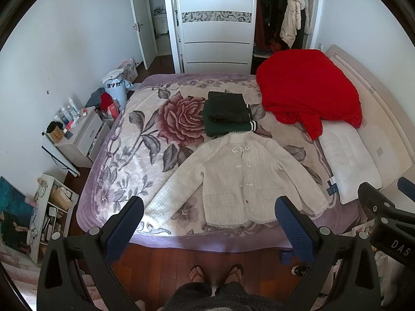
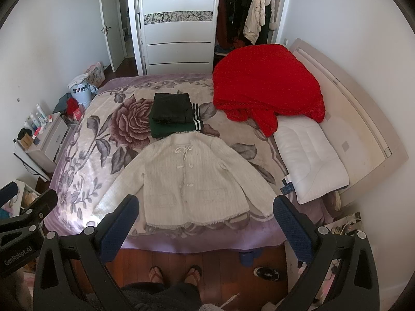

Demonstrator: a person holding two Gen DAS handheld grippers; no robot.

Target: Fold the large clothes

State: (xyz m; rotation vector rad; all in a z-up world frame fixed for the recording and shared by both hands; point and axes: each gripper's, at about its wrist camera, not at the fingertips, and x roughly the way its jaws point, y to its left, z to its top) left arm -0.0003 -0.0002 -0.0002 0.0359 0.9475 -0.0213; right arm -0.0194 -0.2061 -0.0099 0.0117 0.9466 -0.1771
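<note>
Two dark garments sit folded on the bed; the white jacket lies flat, unfolded, nearer me. My left hand-held gripper and right hand-held gripper gape empty above it

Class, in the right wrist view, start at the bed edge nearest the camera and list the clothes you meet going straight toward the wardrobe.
white jacket laid flat → dark green folded garment → black folded garment stacked on it → wardrobe door
</note>
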